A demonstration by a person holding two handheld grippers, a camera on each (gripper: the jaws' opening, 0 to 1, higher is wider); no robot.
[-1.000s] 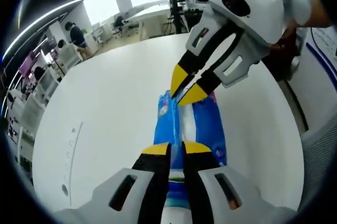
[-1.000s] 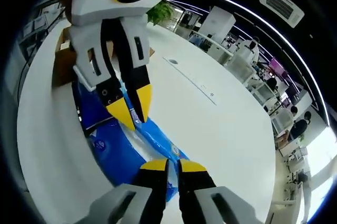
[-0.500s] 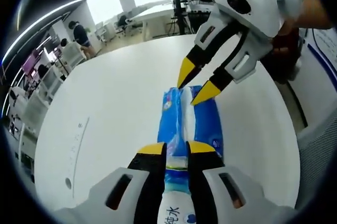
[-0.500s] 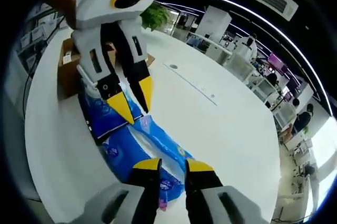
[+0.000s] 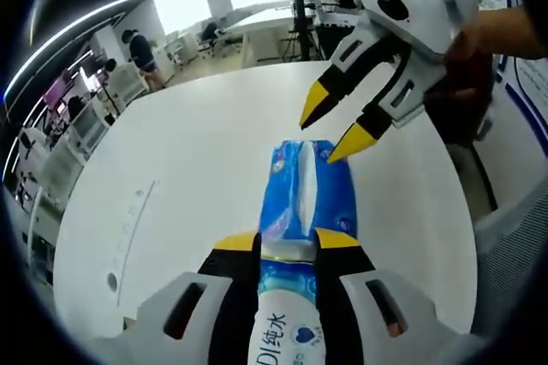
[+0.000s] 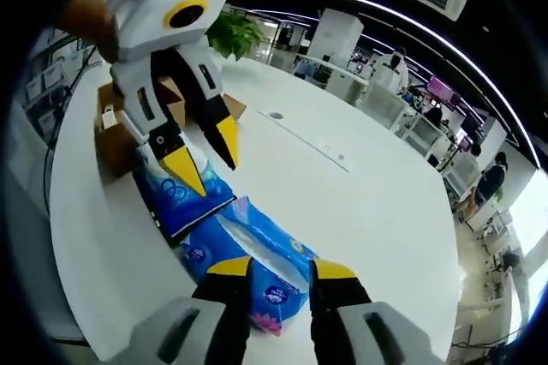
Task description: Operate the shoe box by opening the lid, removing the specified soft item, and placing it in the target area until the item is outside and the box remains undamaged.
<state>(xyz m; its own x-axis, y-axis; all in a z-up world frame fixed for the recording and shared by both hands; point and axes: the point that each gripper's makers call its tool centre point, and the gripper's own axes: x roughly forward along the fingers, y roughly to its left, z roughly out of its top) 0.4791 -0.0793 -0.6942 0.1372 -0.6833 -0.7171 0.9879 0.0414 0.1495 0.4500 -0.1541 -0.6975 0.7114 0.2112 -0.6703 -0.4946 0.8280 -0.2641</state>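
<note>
An open-plan office with desks and ceiling light strips surrounds a round white tabletop (image 5: 197,168). In the left gripper view, one blue tissue pack (image 5: 306,198) lies at centre frame, its near end cut off between the left tongs (image 5: 288,242), which seem spread alongside it; whether they pinch it is hard to tell. The right tongs (image 5: 341,132) hover spread at upper right. In the right gripper view, a second blue pack (image 6: 184,189) lies beside the first (image 6: 257,249), outside a brown shoe box (image 6: 116,129) at upper left, partly hidden behind the left tongs (image 6: 205,164). The right tongs (image 6: 281,269) stand spread over the near pack.
</note>
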